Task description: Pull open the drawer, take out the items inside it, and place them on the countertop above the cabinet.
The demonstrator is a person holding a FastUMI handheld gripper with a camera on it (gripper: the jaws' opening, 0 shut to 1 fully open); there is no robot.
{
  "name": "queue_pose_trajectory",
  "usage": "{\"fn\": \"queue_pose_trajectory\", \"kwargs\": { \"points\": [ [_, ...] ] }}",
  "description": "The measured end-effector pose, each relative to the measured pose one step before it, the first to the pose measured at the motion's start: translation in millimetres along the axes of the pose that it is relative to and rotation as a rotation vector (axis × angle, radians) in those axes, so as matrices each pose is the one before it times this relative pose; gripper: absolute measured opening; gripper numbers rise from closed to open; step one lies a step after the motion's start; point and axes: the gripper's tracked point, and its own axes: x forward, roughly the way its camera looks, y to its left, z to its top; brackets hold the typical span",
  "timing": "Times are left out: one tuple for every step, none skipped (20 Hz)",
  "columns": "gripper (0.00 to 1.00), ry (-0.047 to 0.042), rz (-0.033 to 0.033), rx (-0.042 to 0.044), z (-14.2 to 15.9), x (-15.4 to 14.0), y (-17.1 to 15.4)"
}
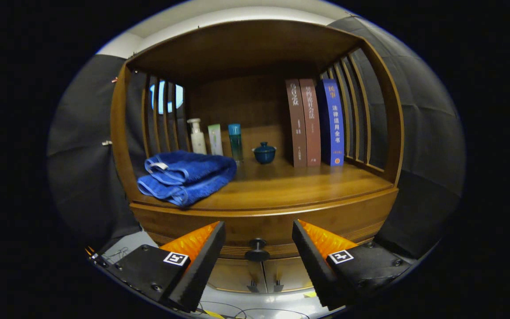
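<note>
Two gripper fingers (258, 248) stand apart, holding nothing, flanking the closed wooden drawer's (264, 226) small dark round knob (257, 249), seemingly lined up to grasp it. Left above, a folded blue towel (184, 176) rests on the wooden countertop (308, 186).

The wooden drawer (264, 223) sits closed under the countertop (299, 186), its dark knob (257, 249) facing outward.

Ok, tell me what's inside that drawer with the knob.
Cannot be seen: the drawer is closed, its front covering the contents. Only its dark knob shows, between the open gripper fingers, which are not touching it.
</note>
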Motion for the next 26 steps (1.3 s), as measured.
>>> {"fn": "queue_pose_trajectory", "kwargs": {
  "points": [
    [0.99,0.01856,-0.00453,-0.00155,-9.82,8.28,-0.66],
    [0.99,0.02529,0.00428,0.00612,-9.49,6.62,2.37],
    [0.97,0.02782,0.00144,0.00423,-10.36,5.41,1.35],
    [0.96,0.02283,-0.00236,0.00224,-8.68,6.14,-1.31],
    [0.95,0.02155,-0.00351,0.00183,-6.72,6.63,-1.66],
    [0.90,0.01939,-0.00853,0.00205,-7.87,3.45,-2.08],
    [0.83,0.01134,-0.01088,0.00243,-4.65,4.00,-2.88],
    [0.77,0.00553,0.00434,0.00729,-2.57,1.23,2.41],
    [0.67,0.00351,0.03284,0.00598,-3.19,4.92,7.22],
    [0.59,-0.01152,-0.01837,-0.01838,4.49,-7.91,-4.47],
    [0.51,0.01243,-0.01691,-0.03451,-3.31,7.17,0.79],
    [0.43,-0.00125,-0.01023,-0.00780,-0.11,-0.87,-0.33],
    [0.43,0.00149,0.00099,0.01144,4.13,-3.40,0.69],
    [0.35,0.00410,0.00114,-0.00007,-5.07,3.26,0.05],
    [0.35,0.00344,-0.00167,-0.00674,-0.57,-0.03,-0.13],
    [0.34,0.00209,-0.00158,-0.00617,0.21,-1.12,-0.78],
    [0.35,0.00358,-0.00112,-0.00087,0.10,-0.02,-0.36],
    [0.34,0.00493,-0.00007,0.00169,-0.52,-0.23,0.54],
    [0.34,0.00598,0.00097,0.00287,-0.60,-1.73,0.04],
    [0.35,0.00508,0.00123,0.00017,-1.41,-2.47,0.63],
    [0.34,0.00466,0.00012,-0.00278,-1.66,-4.01,0.35],
    [0.34,0.00310,0.00070,-0.00356,-3.04,-6.60,-0.19],
    [0.34,0.00164,-0.00098,-0.00269,-3.26,-7.04,-0.02],
    [0.35,0.00356,-0.00142,-0.00340,-2.97,-6.85,-0.56],
    [0.34,0.00450,-0.00134,-0.00137,-3.56,-8.05,0.01],
    [0.34,0.00468,-0.00144,-0.00163,-4.69,-8.91,-0.81]
  ]
}}
